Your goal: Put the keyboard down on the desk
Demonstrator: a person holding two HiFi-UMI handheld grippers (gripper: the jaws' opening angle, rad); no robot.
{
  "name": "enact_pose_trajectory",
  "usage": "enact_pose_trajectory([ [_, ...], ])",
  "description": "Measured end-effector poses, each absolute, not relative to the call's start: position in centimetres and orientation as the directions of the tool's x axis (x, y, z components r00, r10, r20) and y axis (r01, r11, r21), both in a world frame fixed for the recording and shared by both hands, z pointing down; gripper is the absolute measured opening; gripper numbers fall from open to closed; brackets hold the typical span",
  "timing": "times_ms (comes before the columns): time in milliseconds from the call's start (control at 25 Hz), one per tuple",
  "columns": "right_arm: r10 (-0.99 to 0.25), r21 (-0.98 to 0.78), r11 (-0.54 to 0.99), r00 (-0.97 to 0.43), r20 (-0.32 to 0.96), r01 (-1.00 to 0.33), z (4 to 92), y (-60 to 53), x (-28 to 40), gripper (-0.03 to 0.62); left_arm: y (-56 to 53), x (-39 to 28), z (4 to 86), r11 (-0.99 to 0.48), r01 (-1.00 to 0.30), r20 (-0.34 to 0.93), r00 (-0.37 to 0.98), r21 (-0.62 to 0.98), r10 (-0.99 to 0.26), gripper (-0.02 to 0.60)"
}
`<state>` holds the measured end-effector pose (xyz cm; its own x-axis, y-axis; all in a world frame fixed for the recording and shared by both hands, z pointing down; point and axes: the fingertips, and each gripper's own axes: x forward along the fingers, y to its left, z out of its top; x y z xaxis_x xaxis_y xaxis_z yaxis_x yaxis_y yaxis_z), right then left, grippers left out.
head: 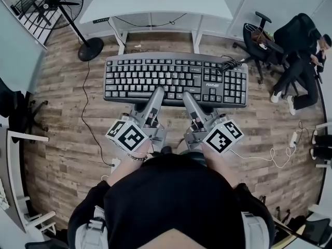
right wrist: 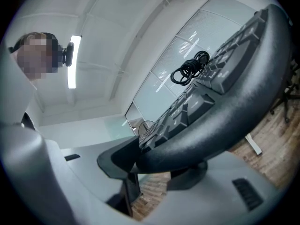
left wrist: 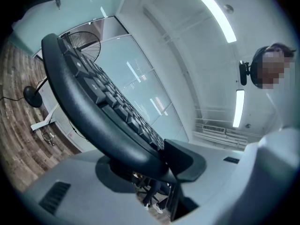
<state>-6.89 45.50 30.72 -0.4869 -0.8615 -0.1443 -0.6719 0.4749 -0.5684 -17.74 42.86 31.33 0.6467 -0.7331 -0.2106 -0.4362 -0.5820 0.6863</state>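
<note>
Head view: I hold the black keyboard (head: 176, 79) level in the air with both tools, its long side running left to right, above the wood-plank floor (head: 67, 139) and short of the white desk (head: 161, 1), which it does not touch. My left gripper (head: 158, 92) reaches onto the near edge of the keyboard just left of its middle, and my right gripper (head: 188, 96) takes the same edge just right of the middle; the two marker cubes (head: 127, 135) sit close together below them. A coiled black cable (head: 231, 64) lies on the keyboard's upper right part, beside the number pad. A standing fan (head: 57, 4) is on the floor at upper left, and a seated person (head: 298, 51) is at right, well apart from the keyboard. Left gripper view: the keyboard (left wrist: 89, 107) runs away from the camera toward the upper left, and the left gripper (left wrist: 154, 165) is clamped on its rounded near edge, with one dark pad over the key side and the other jaw under the base, both pressing on it. The fan (left wrist: 84, 43) shows beyond the far end. Right gripper view: the keyboard (right wrist: 225, 111) runs toward the upper right, with the cable (right wrist: 190, 68) standing on its keys. The right gripper (right wrist: 154, 165) is closed on the near edge in the same way, one pad above and one jaw below.
</note>
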Motion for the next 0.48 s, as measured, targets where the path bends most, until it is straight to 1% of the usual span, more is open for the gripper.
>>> enact_pose_trajectory([
  [160,-0.863,-0.551,0.478,-0.485,-0.146,-0.685,30.5,46.0,-7.4,0.181,43.3,-18.3,31.4,-0.591,-0.417,-0.23,0.648,0.69,-0.726,0.183],
  [480,-0.856,-0.559,0.487,-0.493,-0.154,-0.671,30.9,44.8,-7.0,0.18,42.2,-17.9,31.6,-0.589,-0.432,-0.229,0.639,0.683,-0.734,0.183],
])
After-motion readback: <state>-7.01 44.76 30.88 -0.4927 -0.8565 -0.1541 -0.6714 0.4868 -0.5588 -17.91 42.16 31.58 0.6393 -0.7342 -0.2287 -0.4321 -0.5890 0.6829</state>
